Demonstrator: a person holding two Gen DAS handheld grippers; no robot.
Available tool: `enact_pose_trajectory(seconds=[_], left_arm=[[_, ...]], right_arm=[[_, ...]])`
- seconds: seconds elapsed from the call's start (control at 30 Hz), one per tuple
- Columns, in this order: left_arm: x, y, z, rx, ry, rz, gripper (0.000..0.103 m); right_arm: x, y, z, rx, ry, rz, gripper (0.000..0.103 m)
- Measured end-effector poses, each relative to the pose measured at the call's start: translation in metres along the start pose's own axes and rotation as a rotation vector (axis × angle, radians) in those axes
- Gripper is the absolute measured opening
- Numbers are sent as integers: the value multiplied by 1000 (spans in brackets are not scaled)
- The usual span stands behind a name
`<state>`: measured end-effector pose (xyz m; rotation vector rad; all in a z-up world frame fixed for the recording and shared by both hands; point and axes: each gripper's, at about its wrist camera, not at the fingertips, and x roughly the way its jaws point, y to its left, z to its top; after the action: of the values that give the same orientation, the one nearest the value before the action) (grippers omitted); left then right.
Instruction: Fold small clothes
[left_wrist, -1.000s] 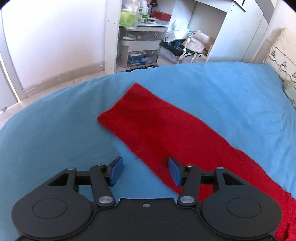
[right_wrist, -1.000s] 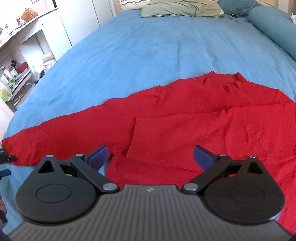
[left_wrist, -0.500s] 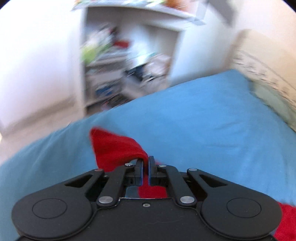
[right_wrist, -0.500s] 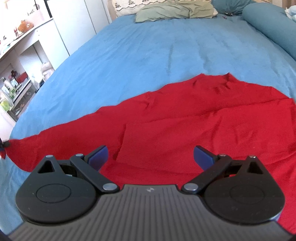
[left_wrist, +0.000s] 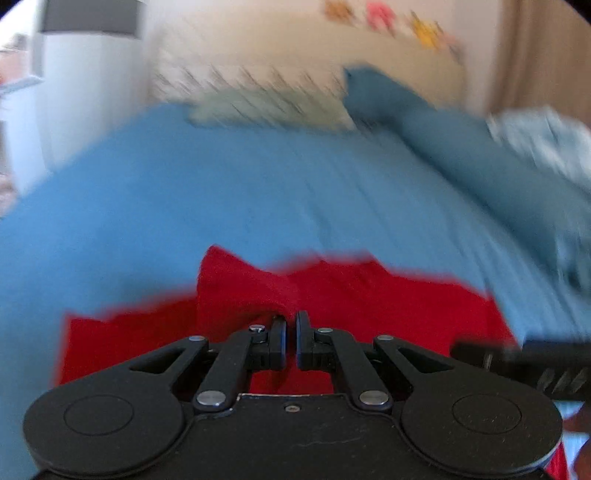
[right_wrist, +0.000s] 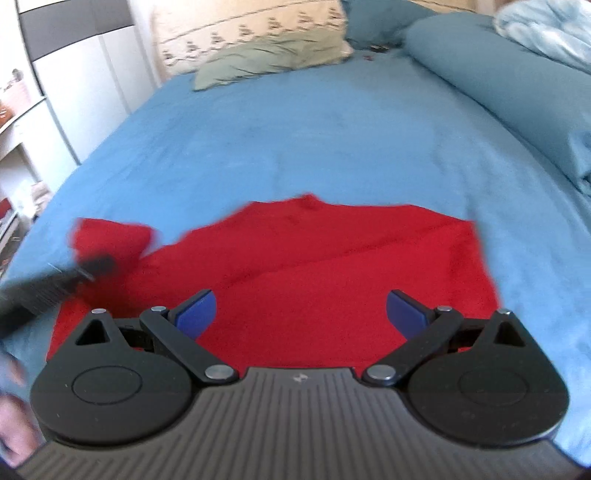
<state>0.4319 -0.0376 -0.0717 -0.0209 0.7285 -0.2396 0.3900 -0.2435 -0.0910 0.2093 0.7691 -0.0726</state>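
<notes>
A red garment (right_wrist: 332, 266) lies spread on the blue bedspread (right_wrist: 295, 129). My left gripper (left_wrist: 290, 325) is shut on the red sleeve (left_wrist: 240, 288), which stands up in a fold just ahead of its closed jaws, over the garment's body (left_wrist: 388, 299). That view is blurred by motion. In the right wrist view the left gripper (right_wrist: 94, 267) shows as a dark blur at the left with the sleeve end (right_wrist: 110, 236) lifted. My right gripper (right_wrist: 301, 312) hangs open above the near part of the garment, its blue pads (right_wrist: 194, 312) wide apart with nothing between them.
Pillows (right_wrist: 266, 55) and a rolled blue duvet (right_wrist: 498, 81) lie at the head of the bed. A light blue blanket (right_wrist: 546, 29) is bunched at the far right. White cupboards and shelves (right_wrist: 55, 92) stand to the left. The right gripper's body (left_wrist: 524, 362) juts in at the left wrist view's right edge.
My left gripper closed on the sleeve end and swung it across toward the garment's body, turning from the shelves to face the pillows. The right gripper drew back, still open.
</notes>
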Motion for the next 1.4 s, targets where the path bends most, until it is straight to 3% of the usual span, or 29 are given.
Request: enact_pose_trajectory(seconds=[0.1, 0.2, 0.23, 0.27, 0.37, 0.4, 0.5, 0.67, 0.87, 0.93, 1.0, 1.07, 1.17, 1.4], left_arm=[[41, -31, -30, 33, 107, -23, 5], [51, -42, -43, 76, 124, -3, 7], [48, -41, -43, 82, 113, -5, 13], [45, -38, -41, 93, 98, -13, 29], [29, -37, -38, 134, 61, 1, 63], [24, -32, -36, 127, 56, 11, 65], [6, -6, -34, 81, 66, 39, 65], [-22, 48, -40, 8, 82, 164, 74], [-32, 111, -50, -82, 125, 265, 73], [-36, 122, -51, -80, 125, 276, 73], [-41, 127, -52, -80, 129, 281, 73], [-43, 132, -52, -97, 132, 291, 73], [-47, 141, -54, -156, 133, 289, 73], [-49, 149, -61, -244, 149, 295, 73]], right_arm=[[7, -35, -9, 29, 28, -8, 103], [10, -56, -17, 53, 53, 3, 103], [10, -63, -18, 58, 59, 8, 103], [10, -65, -19, 60, 61, 11, 103], [8, -67, -20, 64, 60, 24, 103], [7, -64, -19, 56, 59, 33, 103], [8, -51, -15, 12, 63, 68, 103], [27, 7, -19, -123, 92, 137, 103], [63, 76, -42, -321, 95, 95, 103], [74, 84, -43, -330, 103, 76, 96], [81, 81, -37, -306, 103, 31, 83], [81, 62, -32, -198, 95, 1, 83], [70, 24, -32, -14, 89, 27, 83], [53, -6, -48, 100, 72, 100, 85]])
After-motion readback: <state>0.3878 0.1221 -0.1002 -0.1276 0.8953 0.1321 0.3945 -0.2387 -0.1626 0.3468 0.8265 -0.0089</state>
